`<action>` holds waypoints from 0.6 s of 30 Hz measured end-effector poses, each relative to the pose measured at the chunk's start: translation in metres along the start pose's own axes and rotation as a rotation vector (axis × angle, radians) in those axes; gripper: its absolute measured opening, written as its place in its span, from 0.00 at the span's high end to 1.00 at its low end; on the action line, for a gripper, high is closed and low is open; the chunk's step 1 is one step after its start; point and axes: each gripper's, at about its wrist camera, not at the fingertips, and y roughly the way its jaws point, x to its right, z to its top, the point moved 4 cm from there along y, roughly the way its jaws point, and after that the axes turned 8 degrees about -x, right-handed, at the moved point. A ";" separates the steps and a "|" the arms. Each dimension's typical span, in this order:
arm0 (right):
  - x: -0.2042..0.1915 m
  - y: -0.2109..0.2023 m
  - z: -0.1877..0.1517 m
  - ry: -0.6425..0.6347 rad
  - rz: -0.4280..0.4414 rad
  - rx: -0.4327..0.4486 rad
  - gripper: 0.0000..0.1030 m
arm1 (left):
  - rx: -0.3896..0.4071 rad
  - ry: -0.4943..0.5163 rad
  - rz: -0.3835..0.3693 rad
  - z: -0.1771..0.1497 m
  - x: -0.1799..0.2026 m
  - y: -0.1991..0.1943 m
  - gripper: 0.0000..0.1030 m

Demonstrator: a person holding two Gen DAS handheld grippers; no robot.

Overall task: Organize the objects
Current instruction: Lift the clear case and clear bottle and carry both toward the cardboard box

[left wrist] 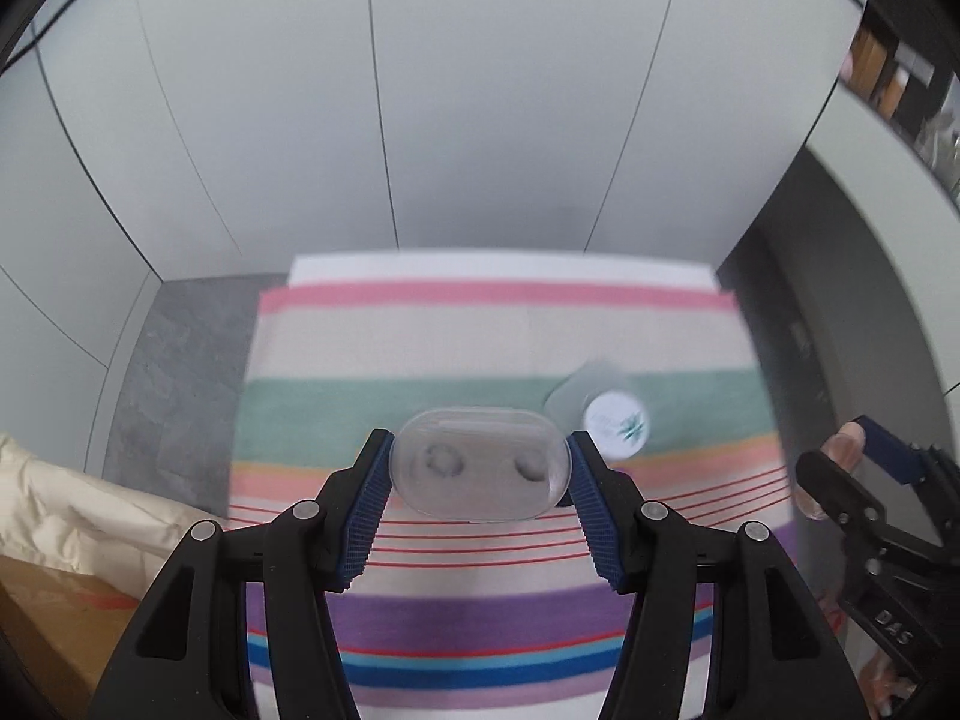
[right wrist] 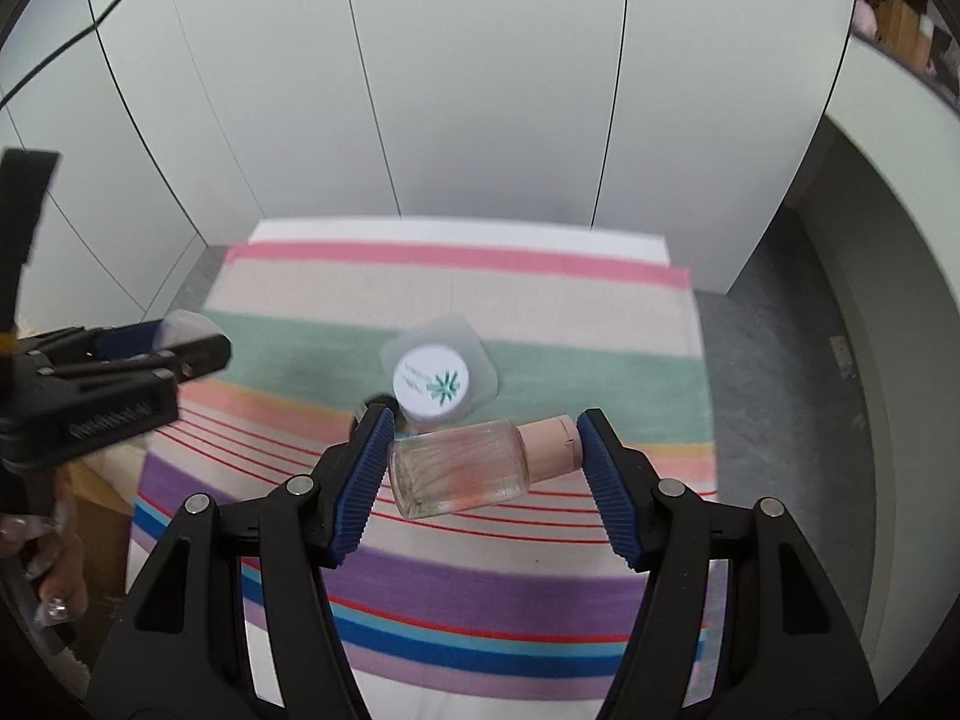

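Observation:
My left gripper (left wrist: 480,465) is shut on a clear oval plastic case (left wrist: 479,467) and holds it above the striped cloth (left wrist: 480,330). My right gripper (right wrist: 485,456) is shut on a small clear bottle (right wrist: 462,468) with a pink cap (right wrist: 551,444), held sideways above the cloth (right wrist: 456,276). A white round jar with a green leaf mark (right wrist: 431,383) sits on a translucent lid or tray on the green stripe; it also shows in the left wrist view (left wrist: 617,421). The left gripper (right wrist: 162,342) shows at the left of the right wrist view, the right gripper (left wrist: 840,462) at the right of the left wrist view.
The striped cloth covers a small table against grey wall panels (left wrist: 384,120). Grey floor (left wrist: 174,360) lies to the left and right (right wrist: 780,360). A cream fabric and a cardboard box (left wrist: 48,600) sit at the lower left.

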 end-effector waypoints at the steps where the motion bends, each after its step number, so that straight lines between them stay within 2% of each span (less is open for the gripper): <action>1: -0.001 -0.012 0.004 -0.001 -0.007 0.015 0.36 | 0.014 -0.012 -0.011 0.003 -0.003 -0.019 0.43; 7: -0.007 -0.079 0.025 0.013 -0.031 0.087 0.36 | 0.082 -0.065 0.009 0.009 -0.018 -0.086 0.43; 9: -0.009 -0.102 0.035 0.026 -0.040 0.112 0.36 | 0.100 -0.065 0.042 0.010 -0.019 -0.099 0.43; 13: -0.012 -0.143 0.051 0.050 -0.047 0.154 0.36 | 0.122 -0.067 0.046 0.009 -0.018 -0.128 0.43; 18: -0.013 -0.180 0.058 0.066 -0.051 0.194 0.36 | 0.118 -0.045 0.036 0.003 -0.014 -0.144 0.43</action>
